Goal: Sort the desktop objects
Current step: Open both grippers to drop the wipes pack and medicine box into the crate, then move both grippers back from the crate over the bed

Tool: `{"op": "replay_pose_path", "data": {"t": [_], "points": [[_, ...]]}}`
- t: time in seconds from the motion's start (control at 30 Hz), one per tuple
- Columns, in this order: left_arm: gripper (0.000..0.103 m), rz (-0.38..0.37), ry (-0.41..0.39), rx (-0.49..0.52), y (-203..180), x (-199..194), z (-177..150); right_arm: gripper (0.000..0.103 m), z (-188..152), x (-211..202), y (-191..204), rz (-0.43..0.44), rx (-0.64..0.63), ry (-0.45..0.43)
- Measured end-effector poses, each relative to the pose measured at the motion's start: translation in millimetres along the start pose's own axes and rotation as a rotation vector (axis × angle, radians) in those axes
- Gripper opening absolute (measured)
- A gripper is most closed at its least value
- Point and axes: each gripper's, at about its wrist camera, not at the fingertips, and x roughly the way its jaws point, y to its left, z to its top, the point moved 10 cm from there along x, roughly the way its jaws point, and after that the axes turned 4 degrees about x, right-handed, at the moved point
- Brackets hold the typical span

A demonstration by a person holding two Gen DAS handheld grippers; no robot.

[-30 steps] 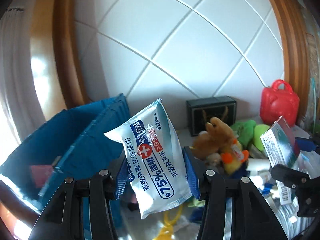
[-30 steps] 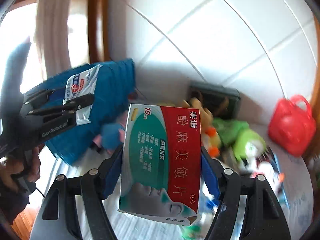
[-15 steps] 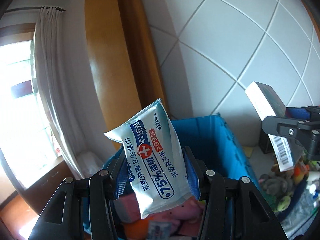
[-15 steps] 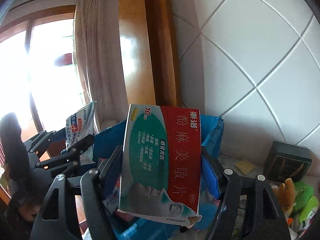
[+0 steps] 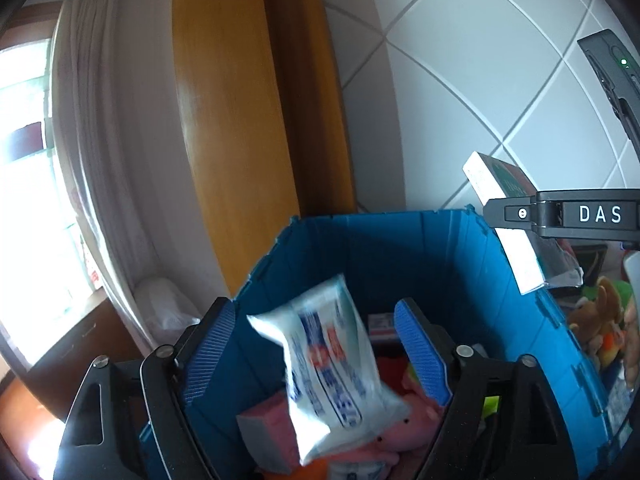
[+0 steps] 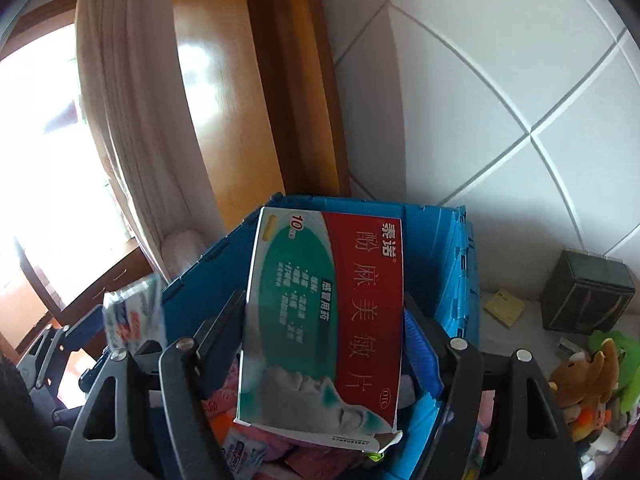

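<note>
**Wipes pack drops into the blue bin**

While the big blue bin [image 5: 400, 248] sits by the tiled wall, the red and green medicine box [image 6: 328, 320] stays pinched in the right gripper [image 6: 324, 340] above it. The white and blue wipes pack [image 5: 328, 368] looks blurry, loose between the left gripper [image 5: 316, 360] fingers, which have spread apart since half a second ago, over pink toys.

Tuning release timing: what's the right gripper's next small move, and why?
Probably open the right gripper and drop the medicine box: it's held over the blue crate, and the left gripper is open, its wipes pack loose over the same crate.
</note>
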Motion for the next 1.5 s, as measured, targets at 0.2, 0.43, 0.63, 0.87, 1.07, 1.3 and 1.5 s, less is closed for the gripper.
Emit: {"op": "replay_pose_path", "data": {"t": [0.2, 0.43, 0.63, 0.87, 1.07, 1.3, 1.5], "points": [[0.090, -0.006, 0.027, -0.022, 14.8, 18.2, -5.9, 0.092, 6.6, -16.8, 2.4, 0.023, -0.007, -0.051], [0.091, -0.009, 0.048, -0.055, 17.9, 15.1, -11.6, 0.092, 12.4, -28.0, 16.7, 0.041, -0.022, -0.079], [0.091, -0.024, 0.042, -0.055, 11.7, 5.3, -15.1, 0.092, 2.1, -47.4, 14.9, 0.054, -0.019, -0.104], [0.091, -0.077, 0.007, -0.088, 4.5, -24.3, -18.4, 0.092, -27.5, -80.4, 7.4, 0.059, -0.001, -0.149], [0.092, -0.118, -0.032, -0.077, -11.9, -54.4, -21.8, 0.092, -60.8, -114.4, -7.3, 0.037, 0.034, -0.185], [0.097, -0.189, -0.061, -0.031, -54.5, -82.6, -26.3, 0.093, -107.4, -151.6, -39.5, 0.007, 0.117, -0.230], [0.097, -0.259, -0.073, -0.002, -101.2, -104.3, -18.3, 0.093, -137.2, -179.5, -86.5, -0.052, 0.175, -0.231]]}}
